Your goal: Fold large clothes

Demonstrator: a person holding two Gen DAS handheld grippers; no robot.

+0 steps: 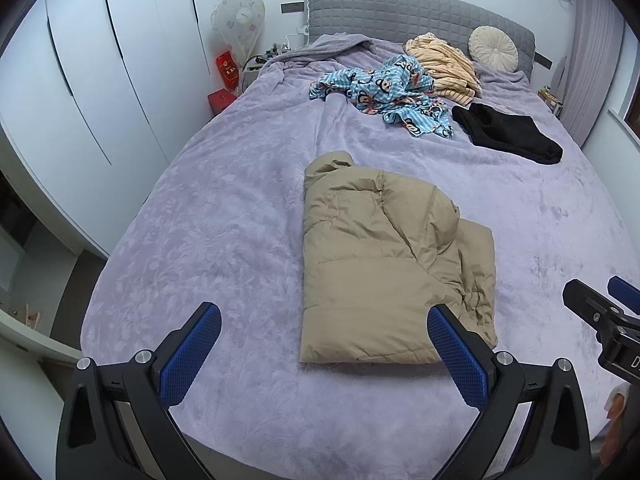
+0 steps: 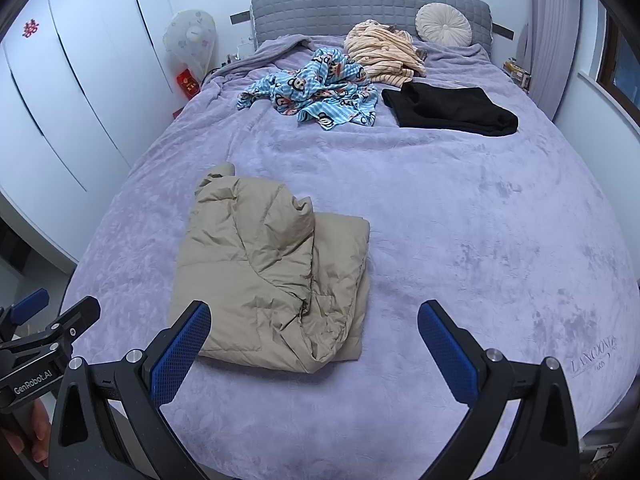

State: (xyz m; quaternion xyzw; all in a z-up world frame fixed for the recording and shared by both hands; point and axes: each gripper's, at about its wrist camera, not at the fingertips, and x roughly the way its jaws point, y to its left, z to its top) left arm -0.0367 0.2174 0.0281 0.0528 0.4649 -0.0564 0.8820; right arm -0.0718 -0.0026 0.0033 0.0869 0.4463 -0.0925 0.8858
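Left wrist: folded tan jacket [image 1: 384, 264] lies just beyond spread, empty left claw [image 1: 324, 330]

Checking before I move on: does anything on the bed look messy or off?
The tan jacket is folded but uneven, its right edge bunched. Behind it, the blue cartoon-print garment and striped one lie crumpled. The black one lies flat.

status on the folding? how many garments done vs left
Done: the tan puffer jacket lies folded into a compact bundle on the lilac bedspread; the black garment also looks folded. In hand: nothing; the left gripper and right gripper are both open and empty. Left: the blue cartoon-print garment and striped peach garment lie crumpled near the headboard.
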